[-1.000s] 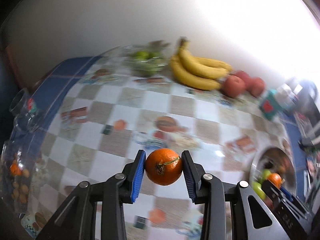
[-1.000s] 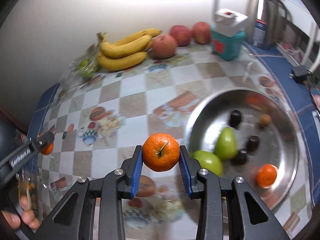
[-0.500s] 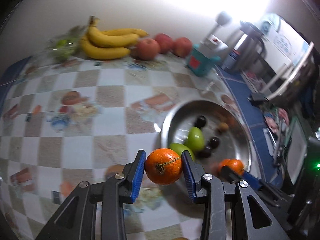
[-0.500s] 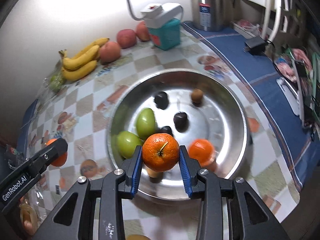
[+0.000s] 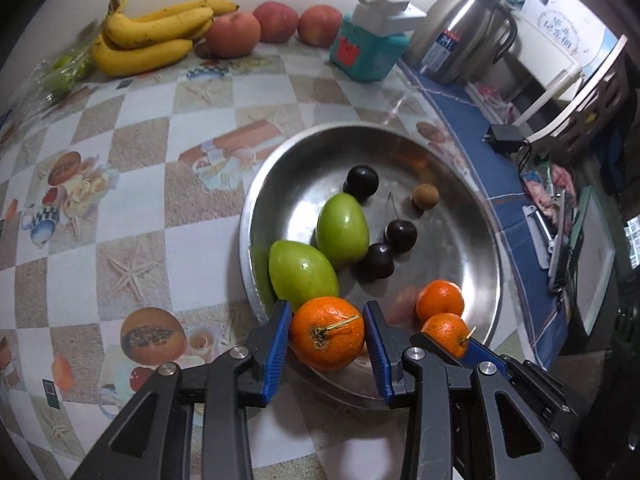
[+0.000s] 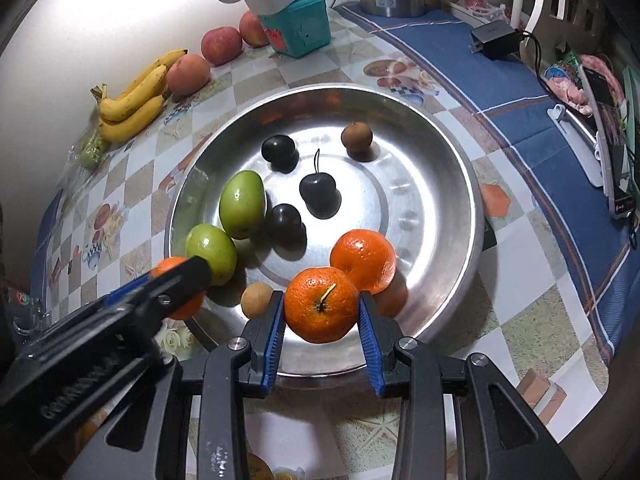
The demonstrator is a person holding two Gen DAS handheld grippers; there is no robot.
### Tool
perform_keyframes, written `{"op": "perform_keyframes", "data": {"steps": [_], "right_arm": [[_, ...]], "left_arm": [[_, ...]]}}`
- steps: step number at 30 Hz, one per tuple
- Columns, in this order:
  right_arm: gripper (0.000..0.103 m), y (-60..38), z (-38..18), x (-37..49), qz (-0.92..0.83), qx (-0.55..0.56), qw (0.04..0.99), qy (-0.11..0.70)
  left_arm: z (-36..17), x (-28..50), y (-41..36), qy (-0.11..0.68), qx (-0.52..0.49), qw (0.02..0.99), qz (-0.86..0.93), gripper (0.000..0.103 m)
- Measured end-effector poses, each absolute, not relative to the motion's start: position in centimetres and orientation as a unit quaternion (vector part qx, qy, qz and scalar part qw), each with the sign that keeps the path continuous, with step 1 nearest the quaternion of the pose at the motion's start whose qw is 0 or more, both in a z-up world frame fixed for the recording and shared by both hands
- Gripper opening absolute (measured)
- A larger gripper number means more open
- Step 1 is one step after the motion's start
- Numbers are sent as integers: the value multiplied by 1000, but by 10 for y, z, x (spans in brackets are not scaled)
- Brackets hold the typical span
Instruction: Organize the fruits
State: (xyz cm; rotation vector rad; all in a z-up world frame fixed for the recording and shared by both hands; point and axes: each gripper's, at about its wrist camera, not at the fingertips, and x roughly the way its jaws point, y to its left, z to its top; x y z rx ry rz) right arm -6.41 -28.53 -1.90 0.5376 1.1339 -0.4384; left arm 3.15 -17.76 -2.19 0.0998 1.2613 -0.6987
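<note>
both clamped: left gripper [image 5: 326, 338] on a stemmed orange mandarin [image 5: 327, 333], right gripper [image 6: 322, 314] on another mandarin [image 6: 321, 310]. lower into bare spots of the round steel bowl [image 6: 460, 168] before releasing, clear of the loose mandarin [image 6: 363, 261].

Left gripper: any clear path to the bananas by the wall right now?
Probably not yet. The left gripper is shut on an orange above the steel bowl; the table toward the bananas looks clear.

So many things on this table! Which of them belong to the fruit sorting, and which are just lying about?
Part of the job:
left gripper holding an orange
right gripper holding another orange
metal bowl with fruit
bananas
apples

Just lying about:
kettle
teal box
charger
</note>
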Motion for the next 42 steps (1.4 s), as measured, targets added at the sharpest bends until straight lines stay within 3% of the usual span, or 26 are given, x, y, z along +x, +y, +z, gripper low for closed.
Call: {"op": "perform_keyframes", "data": {"steps": [11, 15, 20, 24, 26, 33, 36, 42], "right_arm": [[38, -282, -28, -61, -199, 242, 778, 545], [38, -280, -28, -60, -199, 236, 777, 549], [38, -279, -29, -60, -196, 232, 774, 555], [40, -276, -24, -61, -196, 226, 778, 552], [49, -274, -24, -59, -195, 224, 779, 552], [57, -264, -13, -65, -191, 212, 791, 541], [78, -257, -12, -67, -185, 204, 794, 541], [86, -245, -8, -73, -177, 189, 803, 537]], "left_arm": [[-28, 32, -180, 584, 39, 746, -316, 41], [-22, 30, -175, 580, 33, 748, -321, 50], [-15, 30, -159, 574, 33, 761, -299, 51], [-14, 31, -139, 573, 44, 777, -256, 63], [-17, 30, -129, 576, 58, 785, -222, 64], [-36, 26, -96, 590, 126, 788, -123, 67], [-36, 20, -87, 589, 134, 789, -110, 67], [-32, 7, -70, 591, 138, 790, -87, 67]]}}
